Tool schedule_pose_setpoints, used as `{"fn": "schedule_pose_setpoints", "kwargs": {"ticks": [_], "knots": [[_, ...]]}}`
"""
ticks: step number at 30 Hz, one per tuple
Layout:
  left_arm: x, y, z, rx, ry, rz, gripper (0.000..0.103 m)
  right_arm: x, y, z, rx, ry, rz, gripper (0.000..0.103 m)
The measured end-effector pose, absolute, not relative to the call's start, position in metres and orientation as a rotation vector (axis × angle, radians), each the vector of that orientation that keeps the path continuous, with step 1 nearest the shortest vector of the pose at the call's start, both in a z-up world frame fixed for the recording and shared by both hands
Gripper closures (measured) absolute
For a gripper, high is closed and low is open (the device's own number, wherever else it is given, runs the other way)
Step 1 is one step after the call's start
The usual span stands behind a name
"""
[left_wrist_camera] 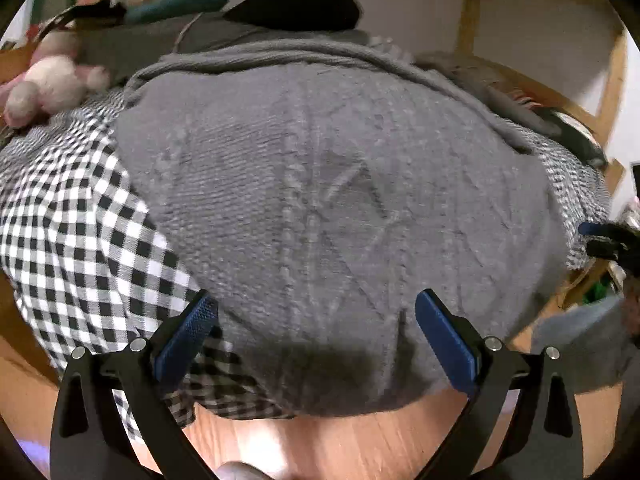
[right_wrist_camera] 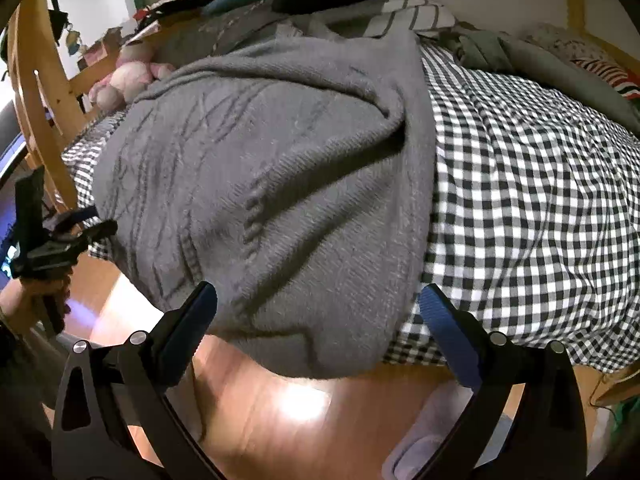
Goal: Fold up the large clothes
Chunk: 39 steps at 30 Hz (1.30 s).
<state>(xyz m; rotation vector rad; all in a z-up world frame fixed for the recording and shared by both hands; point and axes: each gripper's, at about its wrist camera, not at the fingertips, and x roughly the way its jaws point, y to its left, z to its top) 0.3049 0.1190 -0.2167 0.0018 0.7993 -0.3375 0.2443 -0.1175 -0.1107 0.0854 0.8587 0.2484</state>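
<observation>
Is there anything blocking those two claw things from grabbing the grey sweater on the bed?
Nothing visible. Both the left gripper and the right gripper are open, right at the near edge of the grey sweater, with only air between.

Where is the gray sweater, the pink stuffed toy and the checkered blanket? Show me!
gray sweater [left_wrist_camera: 320, 200]: left wrist view, middle of the knitted front.
pink stuffed toy [left_wrist_camera: 52, 84]: left wrist view, its fluffy body.
checkered blanket [right_wrist_camera: 540, 208]: right wrist view, bare part right of the sweater.
</observation>
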Motion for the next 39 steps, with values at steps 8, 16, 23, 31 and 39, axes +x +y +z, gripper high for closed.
{"fn": "schedule_pose_setpoints", "kwargs": {"ticks": [8,16,23,31,39], "knots": [[0.322,0.089,-0.191,-0.113,0.82,-0.543,0.005,0.271,-0.136,-0.194,0.378,1.124,0.347,0.021],[0.343,0.083,-0.181,-0.227,0.929,-0.491,0.005,0.267,-0.143,-0.192,0.662,1.084,0.599,0.09],[0.331,0.125,-0.186,-0.276,0.9,-0.456,0.005,0.265,-0.206,-0.176,1.195,0.688,0.743,0.092],[0.319,0.124,-0.224,-0.192,0.966,-0.461,0.005,0.287,-0.167,-0.214,0.881,1.03,0.594,0.064],[0.339,0.117,-0.213,-0.314,0.973,-0.535,0.005,0.283,-0.146,-0.216,0.771,1.004,0.676,0.051]]}}
